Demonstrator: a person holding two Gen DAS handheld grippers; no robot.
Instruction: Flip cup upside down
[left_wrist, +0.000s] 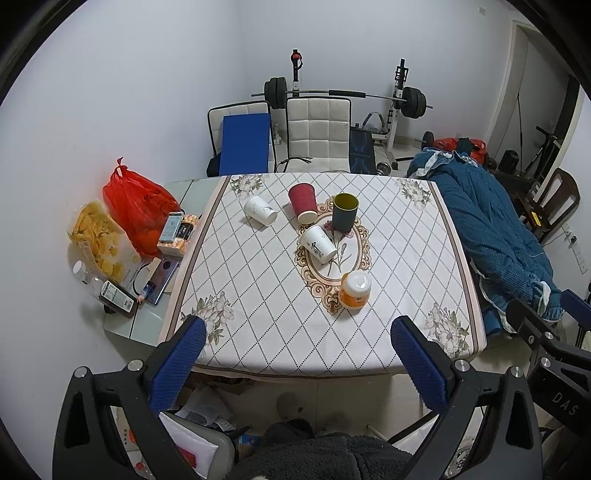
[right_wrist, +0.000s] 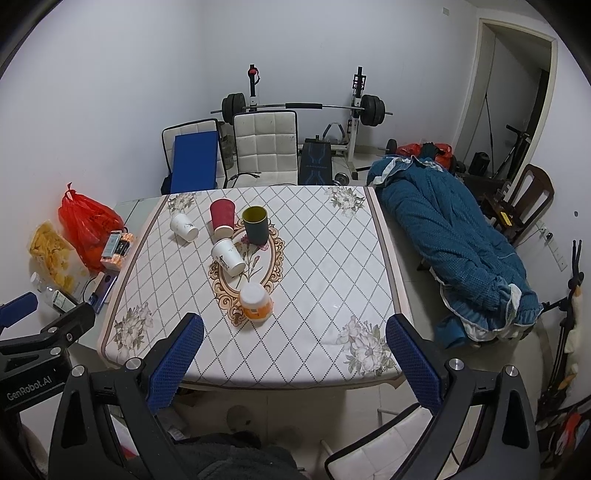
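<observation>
With four cups upside down on the tablecloth (left_wrist: 388, 258) and only the dark green cup (left_wrist: 345, 212) standing mouth up near its middle, this reads as start or pause; left gripper (left_wrist: 298, 360) and right gripper (right_wrist: 294, 363) hover wide open, empty, at the near edge.

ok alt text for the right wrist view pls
Open right gripper hangs before a patterned table holding five cups: a dark green cup standing upright, red ribbed cup, two white paper cups and an orange cup already upside down.
</observation>
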